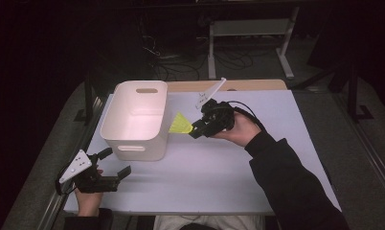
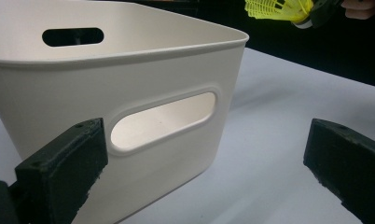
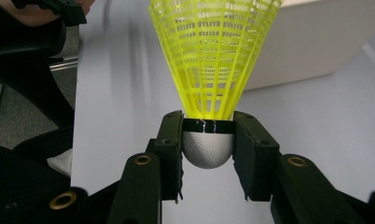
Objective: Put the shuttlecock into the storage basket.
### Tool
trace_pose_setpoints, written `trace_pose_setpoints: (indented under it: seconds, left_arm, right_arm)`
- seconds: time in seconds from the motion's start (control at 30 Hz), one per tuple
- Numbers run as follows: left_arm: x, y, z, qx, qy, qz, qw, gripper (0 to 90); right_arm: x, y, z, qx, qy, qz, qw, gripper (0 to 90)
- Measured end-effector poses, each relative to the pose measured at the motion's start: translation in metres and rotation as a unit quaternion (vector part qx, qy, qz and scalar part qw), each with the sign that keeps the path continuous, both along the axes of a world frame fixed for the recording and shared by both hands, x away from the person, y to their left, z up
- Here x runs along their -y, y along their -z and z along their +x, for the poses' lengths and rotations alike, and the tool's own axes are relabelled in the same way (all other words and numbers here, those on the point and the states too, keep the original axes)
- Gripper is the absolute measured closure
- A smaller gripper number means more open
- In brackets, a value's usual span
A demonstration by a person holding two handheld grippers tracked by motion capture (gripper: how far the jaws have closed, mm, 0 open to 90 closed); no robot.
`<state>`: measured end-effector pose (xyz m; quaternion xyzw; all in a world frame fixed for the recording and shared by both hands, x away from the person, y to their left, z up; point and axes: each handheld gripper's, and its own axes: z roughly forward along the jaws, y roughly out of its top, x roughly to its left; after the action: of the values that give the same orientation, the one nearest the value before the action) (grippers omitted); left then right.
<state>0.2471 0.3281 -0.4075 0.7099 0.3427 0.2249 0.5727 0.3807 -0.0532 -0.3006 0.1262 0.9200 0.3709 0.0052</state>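
Dark floor and a tangle of cables fill the top of the high view, and below them a white table (image 1: 238, 163) spreads across the middle of the frame. A white bin (image 1: 135, 120) with handle slots stands left of centre. Just to its right, the right gripper (image 1: 196, 130) holds a yellow shuttlecock (image 1: 181, 123) in the air, its skirt pointing toward the bin's right wall and close beside the rim, not yet over the opening. At the lower left, the left gripper (image 1: 118, 165) rests by the table edge, near the bin's front corner, with its jaws spread and nothing between them.

From the left gripper view, the bin (image 2: 129, 70) takes up the left and centre, one handle slot facing the camera. The two black jaws stand wide apart at the bottom corners, one just in front of the bin wall, though whether it touches I cannot tell. The shuttlecock (image 2: 276, 8) shows at the upper right edge.

Looking along the right gripper view, the jaws pinch the shuttlecock (image 3: 209, 60) by its rounded grey cork at centre, the mesh skirt rising to the top of the frame. The bin (image 3: 316, 42) lies at the upper right.

As I judge it, the pickup is done; carrying the shuttlecock over the rim and letting it go inside the bin remains.
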Motion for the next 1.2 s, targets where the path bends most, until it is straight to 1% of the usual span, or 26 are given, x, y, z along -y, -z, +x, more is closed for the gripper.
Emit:
trace_pose_setpoints:
  seconds: [0.2, 0.33, 0.73, 0.97, 1.2]
  left_arm:
    - [0.000, 0.000, 0.000, 0.000, 0.001, 0.000, 1.0000, 0.0]
    - [0.000, 0.000, 0.000, 0.000, 0.000, 0.000, 1.0000, 0.0]
    - [0.000, 0.000, 0.000, -0.001, 0.001, 0.000, 1.0000, 0.0]
    - [0.000, 0.000, 0.000, -0.001, 0.001, 0.000, 1.0000, 0.0]
    - [0.000, 0.000, 0.000, -0.001, 0.001, 0.000, 1.0000, 0.0]
  right_arm:
    - [-0.004, -0.007, 0.002, 0.007, -0.004, 0.002, 1.0000, 63.9]
    - [-0.006, -0.011, 0.004, 0.007, -0.005, 0.004, 1.0000, 63.9]
    - [-0.016, -0.024, 0.009, 0.014, -0.009, 0.001, 0.9999, 63.9]
    - [-0.025, -0.026, 0.011, 0.017, -0.015, -0.006, 0.9997, 63.9]
    - [-0.032, -0.032, 0.016, 0.017, -0.015, -0.008, 0.9997, 63.8]
